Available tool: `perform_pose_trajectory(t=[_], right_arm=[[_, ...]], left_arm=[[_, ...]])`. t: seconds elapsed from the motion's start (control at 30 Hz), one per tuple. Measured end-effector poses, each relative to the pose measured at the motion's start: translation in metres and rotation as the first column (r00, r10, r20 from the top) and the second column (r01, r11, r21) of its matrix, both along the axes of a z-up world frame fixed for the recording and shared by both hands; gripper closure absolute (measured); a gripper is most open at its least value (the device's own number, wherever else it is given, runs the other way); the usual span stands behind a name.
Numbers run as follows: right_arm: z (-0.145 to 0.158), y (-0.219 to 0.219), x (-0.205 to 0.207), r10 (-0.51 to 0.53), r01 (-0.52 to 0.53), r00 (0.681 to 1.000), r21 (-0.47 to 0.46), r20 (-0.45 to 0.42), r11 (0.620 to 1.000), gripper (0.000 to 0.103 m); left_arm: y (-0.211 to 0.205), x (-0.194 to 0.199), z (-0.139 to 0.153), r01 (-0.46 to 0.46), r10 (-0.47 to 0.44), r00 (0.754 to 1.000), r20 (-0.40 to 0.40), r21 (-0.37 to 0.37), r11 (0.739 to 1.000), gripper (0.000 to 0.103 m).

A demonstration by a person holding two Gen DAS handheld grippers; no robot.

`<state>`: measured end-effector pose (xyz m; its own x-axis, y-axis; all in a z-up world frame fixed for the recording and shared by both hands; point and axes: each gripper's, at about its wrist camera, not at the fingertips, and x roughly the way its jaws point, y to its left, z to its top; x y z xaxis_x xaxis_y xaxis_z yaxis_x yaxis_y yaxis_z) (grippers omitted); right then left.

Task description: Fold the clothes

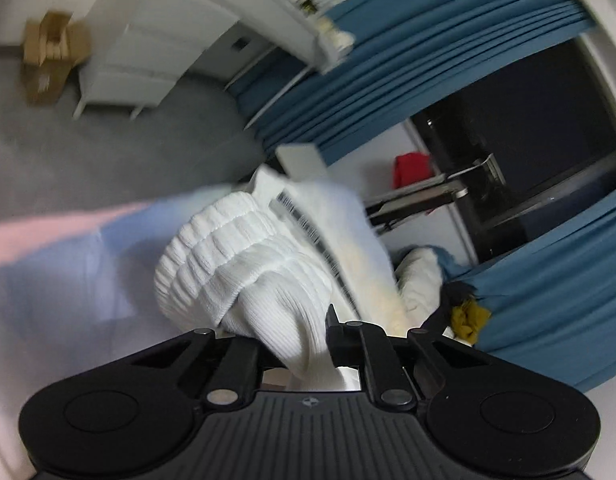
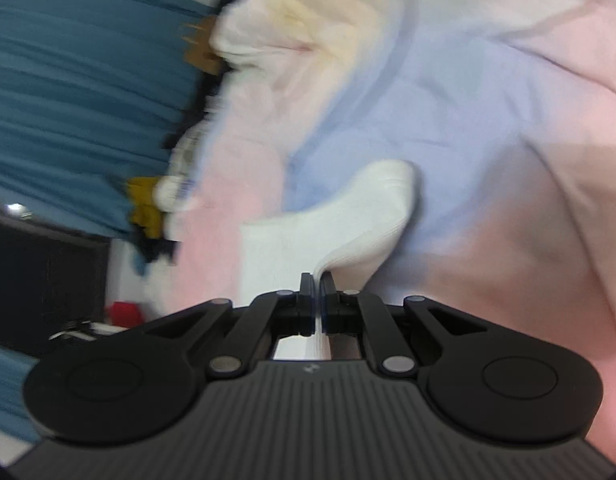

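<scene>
White ribbed knit: sock (image 1: 244, 264), bunched in thick folds, lifted above the pastel bedsheet (image 1: 68, 264).
Left gripper (image 1: 296, 340): clamped on the sock's smooth end; cloth squeezed between the black fingers (image 1: 339, 336).
Right gripper (image 2: 317, 284): jaws pressed together on a thin edge of a white sock (image 2: 347, 220); toe end pointing away over the bedsheet (image 2: 487, 120).
One sock or two: cannot tell between the two views.
Bedsheet: pink, lilac and blue patches, creased, blurred.
Beyond the bedsheet's far edge, left view: grey floor (image 1: 108, 136), white drawer unit (image 1: 148, 52), cardboard box (image 1: 52, 56).
Beside the bedsheet: blue curtains (image 1: 427, 72), a mustard cloth (image 1: 469, 318), a red thing (image 1: 411, 168).
Cream garment (image 2: 308, 12): crumpled at the bedsheet's far end in the right view.
</scene>
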<state>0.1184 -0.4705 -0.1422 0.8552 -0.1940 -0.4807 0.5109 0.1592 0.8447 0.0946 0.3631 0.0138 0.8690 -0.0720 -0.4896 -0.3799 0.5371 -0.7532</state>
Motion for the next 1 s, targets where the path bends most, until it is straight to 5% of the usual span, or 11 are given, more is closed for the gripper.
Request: perform_pose_trajectory(t=[0.13,0.37,0.5,0.67,0.77,0.83,0.93,1.0], right_arm=[[0.016,0.004,-0.013,-0.048,0.053,0.997,-0.081,0.061,0.995,0.097],[-0.038,-0.003,-0.037,-0.140,0.184,0.961,0.169,-0.239,0.968,0.097],[-0.045,0.005,-0.031,-0.170,0.215,0.949,0.150,-0.266,0.965,0.097],[-0.034,0.012,-0.032,-0.180,0.206,0.946,0.072,-0.270,0.976,0.094],[-0.020,0.018,-0.032,-0.163,0.172,0.948,0.010,-0.272,0.985,0.092],[-0.010,0.018,-0.032,-0.170,0.163,0.942,-0.049,-0.291,0.985,0.086],[0.004,0.020,-0.035,-0.210,0.171,0.926,-0.149,-0.312,0.974,0.055],[0.014,0.025,-0.034,-0.252,0.178,0.914,-0.246,-0.317,0.953,0.037]], left_arm=[[0.004,-0.014,-0.014,0.010,-0.010,0.994,-0.107,0.003,1.000,0.092],[0.002,-0.032,-0.062,0.049,-0.034,0.960,-0.276,0.046,0.998,0.090],[-0.002,-0.031,-0.067,0.091,-0.057,0.948,-0.314,0.095,0.991,0.087],[-0.019,-0.028,-0.049,0.167,-0.106,0.938,-0.330,0.163,0.972,0.075],[-0.028,-0.037,-0.035,0.192,-0.104,0.931,-0.349,0.228,0.955,0.046],[-0.032,-0.045,-0.025,0.208,-0.110,0.938,-0.329,0.280,0.937,0.040],[-0.051,-0.063,-0.006,0.211,-0.092,0.948,-0.304,0.389,0.897,0.024],[-0.068,-0.075,0.010,0.200,-0.077,0.963,-0.259,0.495,0.845,0.023]])
